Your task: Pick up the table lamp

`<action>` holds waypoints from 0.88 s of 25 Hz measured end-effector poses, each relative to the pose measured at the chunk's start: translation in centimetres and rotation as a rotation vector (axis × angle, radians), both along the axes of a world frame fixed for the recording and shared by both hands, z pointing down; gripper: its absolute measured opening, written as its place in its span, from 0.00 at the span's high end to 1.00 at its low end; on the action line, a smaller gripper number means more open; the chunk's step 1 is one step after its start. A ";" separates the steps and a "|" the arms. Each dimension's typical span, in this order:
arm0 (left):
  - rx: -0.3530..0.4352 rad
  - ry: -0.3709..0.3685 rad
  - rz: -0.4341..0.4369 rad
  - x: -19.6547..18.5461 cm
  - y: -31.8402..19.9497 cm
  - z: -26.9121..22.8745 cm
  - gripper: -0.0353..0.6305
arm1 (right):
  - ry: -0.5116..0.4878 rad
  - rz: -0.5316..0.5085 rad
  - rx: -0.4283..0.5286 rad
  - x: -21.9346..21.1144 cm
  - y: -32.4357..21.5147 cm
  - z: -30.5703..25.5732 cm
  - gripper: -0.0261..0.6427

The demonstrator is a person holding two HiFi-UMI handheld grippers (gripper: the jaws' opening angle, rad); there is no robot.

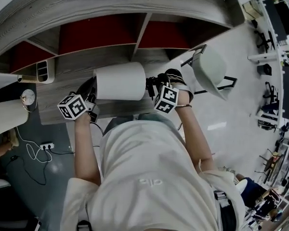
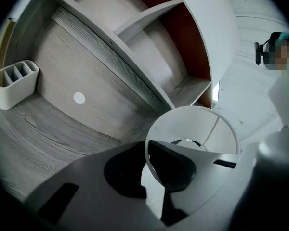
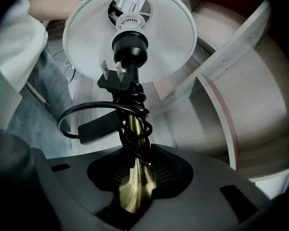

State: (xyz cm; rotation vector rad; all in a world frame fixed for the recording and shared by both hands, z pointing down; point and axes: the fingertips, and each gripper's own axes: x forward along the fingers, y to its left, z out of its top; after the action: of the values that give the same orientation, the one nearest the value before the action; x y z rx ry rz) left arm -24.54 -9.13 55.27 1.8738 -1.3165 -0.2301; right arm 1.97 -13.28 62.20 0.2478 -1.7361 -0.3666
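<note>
I hold the table lamp lying sideways in the air in front of the desk. Its white drum shade faces my left gripper, which is shut on the shade's rim. My right gripper is shut on the lamp's brass stem. A black cord is wound around the stem, with its plug just under the black bulb socket. In the head view the left gripper sits at the shade's left end and the right gripper at its right end.
A curved wooden desk with red-backed shelf compartments stands ahead. A white divided organizer sits on it at the left. A white chair stands to the right. A power strip and cables lie on the floor at the left.
</note>
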 end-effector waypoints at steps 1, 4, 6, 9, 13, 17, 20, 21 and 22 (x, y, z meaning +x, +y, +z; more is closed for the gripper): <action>0.006 0.008 0.006 1.0 -0.3 -0.2 0.89 | 0.005 0.004 0.009 1.1 -0.2 -0.4 0.74; 0.028 0.030 0.027 4.1 -1.3 -1.0 0.89 | 0.015 0.018 0.032 4.1 -0.8 -1.9 0.74; 0.039 0.037 0.041 6.0 -1.9 -1.6 0.89 | 0.024 0.030 0.045 6.2 -1.2 -2.7 0.74; 0.053 0.040 0.061 8.8 -2.7 -2.4 0.89 | 0.026 0.049 0.050 8.8 -1.4 -4.3 0.74; 0.068 0.044 0.081 11.9 -3.4 -3.2 0.89 | 0.039 0.070 0.066 12.2 -1.8 -5.0 0.74; 0.071 0.046 0.098 14.4 -4.0 -3.6 0.89 | 0.041 0.089 0.061 14.6 -1.7 -5.8 0.74; 0.071 0.051 0.115 16.0 -4.4 -3.9 0.89 | 0.044 0.104 0.073 16.5 -2.0 -6.0 0.74; 0.071 0.050 0.120 16.5 -4.5 -3.9 0.89 | 0.044 0.108 0.069 16.9 -2.0 -6.0 0.74; 0.071 0.049 0.124 16.9 -4.6 -4.0 0.89 | 0.043 0.110 0.064 17.2 -1.8 -6.1 0.74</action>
State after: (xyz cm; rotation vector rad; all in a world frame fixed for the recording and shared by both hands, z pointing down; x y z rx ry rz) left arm -7.67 -13.75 51.31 1.9888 -1.1680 -0.2594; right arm 19.14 -15.13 56.08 0.3777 -1.6622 -0.3455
